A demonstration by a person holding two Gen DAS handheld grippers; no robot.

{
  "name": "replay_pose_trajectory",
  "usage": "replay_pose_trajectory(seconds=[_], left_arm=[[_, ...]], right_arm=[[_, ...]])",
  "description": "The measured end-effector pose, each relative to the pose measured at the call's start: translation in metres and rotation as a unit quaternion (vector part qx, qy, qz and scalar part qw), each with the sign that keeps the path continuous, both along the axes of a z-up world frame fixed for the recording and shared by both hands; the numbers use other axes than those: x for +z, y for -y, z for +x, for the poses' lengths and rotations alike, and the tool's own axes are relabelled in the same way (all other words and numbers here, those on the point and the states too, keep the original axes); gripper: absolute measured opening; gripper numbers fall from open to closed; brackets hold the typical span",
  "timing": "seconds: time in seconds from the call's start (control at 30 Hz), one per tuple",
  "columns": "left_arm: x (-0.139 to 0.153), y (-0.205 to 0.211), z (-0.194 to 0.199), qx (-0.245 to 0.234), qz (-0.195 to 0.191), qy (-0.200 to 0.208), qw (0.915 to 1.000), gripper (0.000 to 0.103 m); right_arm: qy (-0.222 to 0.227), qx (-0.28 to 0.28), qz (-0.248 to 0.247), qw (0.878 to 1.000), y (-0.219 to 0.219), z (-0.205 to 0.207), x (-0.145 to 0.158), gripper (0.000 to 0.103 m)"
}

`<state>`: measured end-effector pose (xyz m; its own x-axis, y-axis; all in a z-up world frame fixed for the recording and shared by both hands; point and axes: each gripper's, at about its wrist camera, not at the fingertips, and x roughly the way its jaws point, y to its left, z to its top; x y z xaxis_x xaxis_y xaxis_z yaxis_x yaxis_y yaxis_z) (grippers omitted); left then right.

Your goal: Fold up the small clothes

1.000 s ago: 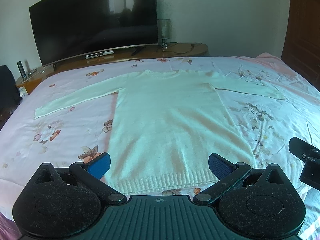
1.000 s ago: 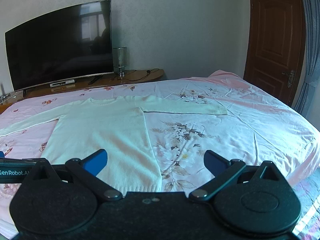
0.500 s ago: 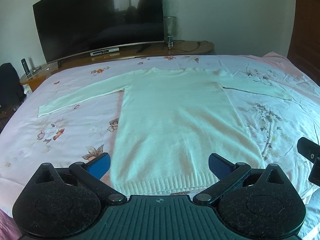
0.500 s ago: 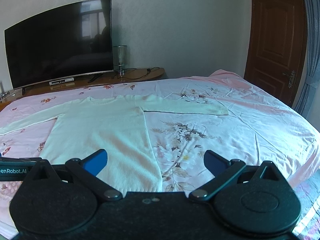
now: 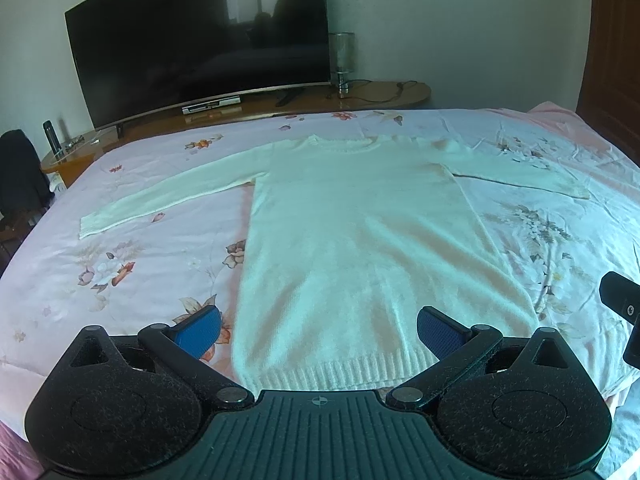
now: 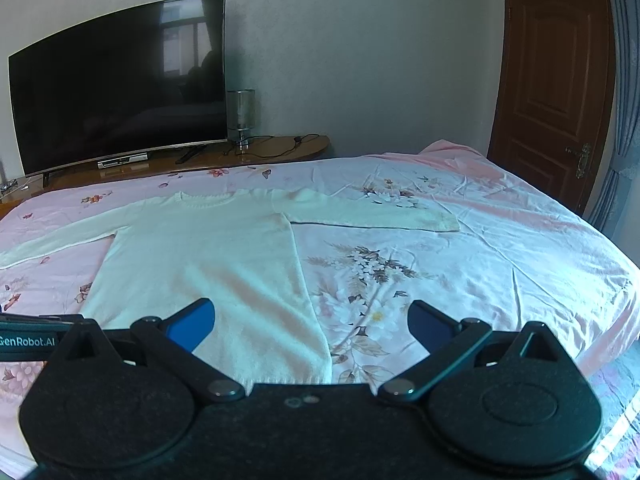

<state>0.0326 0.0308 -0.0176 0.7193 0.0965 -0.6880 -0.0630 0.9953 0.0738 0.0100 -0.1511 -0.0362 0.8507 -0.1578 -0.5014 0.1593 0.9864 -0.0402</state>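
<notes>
A white long-sleeved knit sweater [image 5: 360, 240] lies flat on the bed, neck towards the TV, both sleeves spread out sideways. It also shows in the right wrist view [image 6: 208, 256]. My left gripper [image 5: 318, 330] is open and empty, held above the sweater's ribbed hem. My right gripper [image 6: 310, 326] is open and empty, above the hem's right corner. Part of the right gripper [image 5: 620, 300] shows at the right edge of the left wrist view.
The bed has a pink floral sheet [image 5: 132, 264] [image 6: 460, 272]. Behind it stands a wooden TV stand with a large dark TV [image 5: 200, 40] and a lamp [image 5: 342, 60]. A brown door [image 6: 552, 100] is at the right.
Both grippers have drifted slightly, the left view shifting a little so the sweater sits more to the right. Both stay open and the sweater has not moved.
</notes>
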Motion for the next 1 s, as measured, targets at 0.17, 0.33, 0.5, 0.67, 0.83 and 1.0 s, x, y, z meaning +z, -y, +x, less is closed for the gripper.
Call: replay_pose_trajectory(seconds=[0.17,0.33,0.5,0.67,0.83,1.0], left_arm=[[-0.001,-0.009,0.004,0.001,-0.001,0.0,1.0,0.103],[-0.002,-0.014,0.006,0.001,-0.001,0.003,1.0,0.103],[-0.006,-0.029,0.015,0.005,-0.005,0.007,1.0,0.103],[-0.008,-0.036,0.025,0.012,0.001,0.009,0.9999,0.103],[-0.012,-0.038,0.04,0.016,-0.001,0.005,0.9999,0.103],[-0.018,-0.034,0.062,0.015,-0.001,0.007,0.9999,0.103]], right_arm=[[0.002,0.0,0.011,1.0,-0.004,-0.002,0.002,0.103],[0.014,0.0,0.01,1.0,-0.011,0.002,0.004,0.103],[0.016,-0.004,0.01,1.0,-0.017,0.006,0.006,0.103],[0.002,-0.007,0.007,1.0,-0.023,0.016,0.006,0.103],[-0.019,-0.01,0.005,1.0,-0.022,0.028,0.003,0.103],[-0.016,-0.006,0.005,1.0,-0.014,0.049,0.001,0.103]])
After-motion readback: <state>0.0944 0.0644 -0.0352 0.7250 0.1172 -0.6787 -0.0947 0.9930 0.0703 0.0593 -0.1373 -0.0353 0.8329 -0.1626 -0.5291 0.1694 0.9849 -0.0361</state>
